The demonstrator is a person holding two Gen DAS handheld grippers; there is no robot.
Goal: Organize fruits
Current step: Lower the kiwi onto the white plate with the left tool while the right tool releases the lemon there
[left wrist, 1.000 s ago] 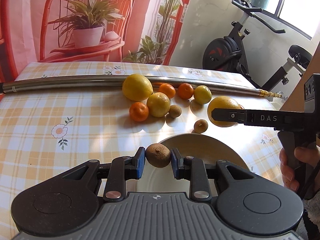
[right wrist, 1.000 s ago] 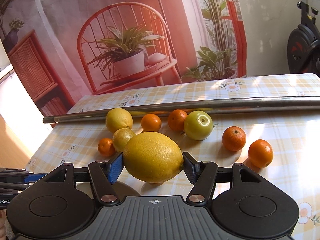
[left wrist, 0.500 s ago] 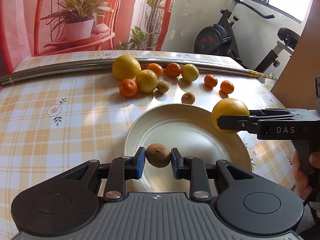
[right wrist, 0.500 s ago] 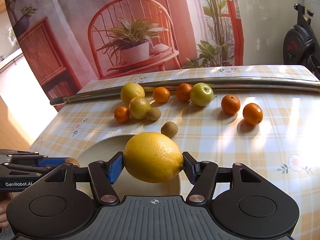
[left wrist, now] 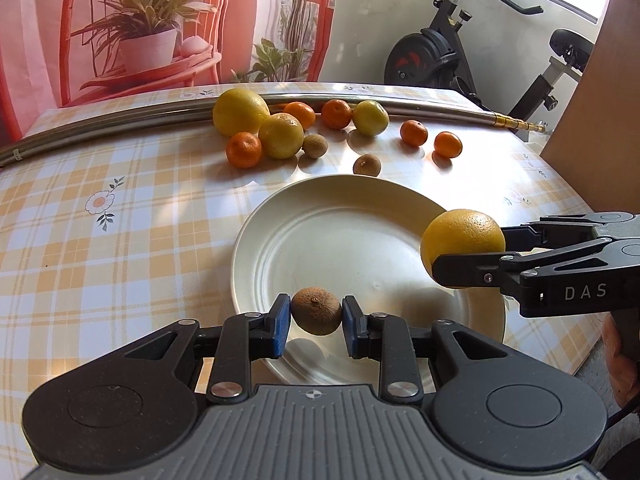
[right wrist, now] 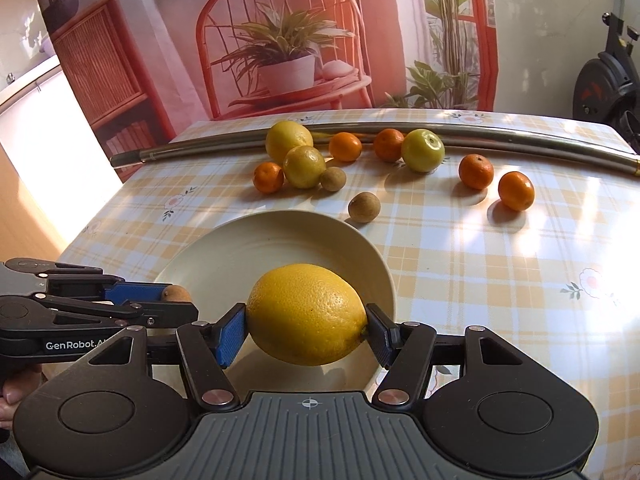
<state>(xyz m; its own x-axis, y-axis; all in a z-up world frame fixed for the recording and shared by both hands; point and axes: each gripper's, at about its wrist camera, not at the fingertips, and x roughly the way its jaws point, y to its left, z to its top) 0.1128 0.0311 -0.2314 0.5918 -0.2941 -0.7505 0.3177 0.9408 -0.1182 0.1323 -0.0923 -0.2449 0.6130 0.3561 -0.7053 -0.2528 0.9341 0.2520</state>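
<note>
My left gripper (left wrist: 316,317) is shut on a small brown fruit (left wrist: 316,310) just above the near part of the cream plate (left wrist: 320,216). My right gripper (right wrist: 306,326) is shut on a big yellow lemon (right wrist: 306,314) over the plate's (right wrist: 248,240) right side. In the left wrist view that lemon (left wrist: 462,240) hangs at the plate's right rim in the right gripper (left wrist: 452,256). In the right wrist view the left gripper (right wrist: 176,302) comes in from the left with the brown fruit (right wrist: 176,293).
Beyond the plate lie two lemons (left wrist: 240,111), a yellow-green fruit (left wrist: 370,117), several mandarins (left wrist: 243,149) and two brown fruits (left wrist: 366,165). A steel pipe (left wrist: 100,130) runs along the far side of the checked tablecloth. An exercise bike (left wrist: 440,56) stands behind.
Both grippers have pulled back toward me with their fruit and now hang over the plate. The left one has sunk a little; the lemon has come from the fruit pile to the plate's right rim.
</note>
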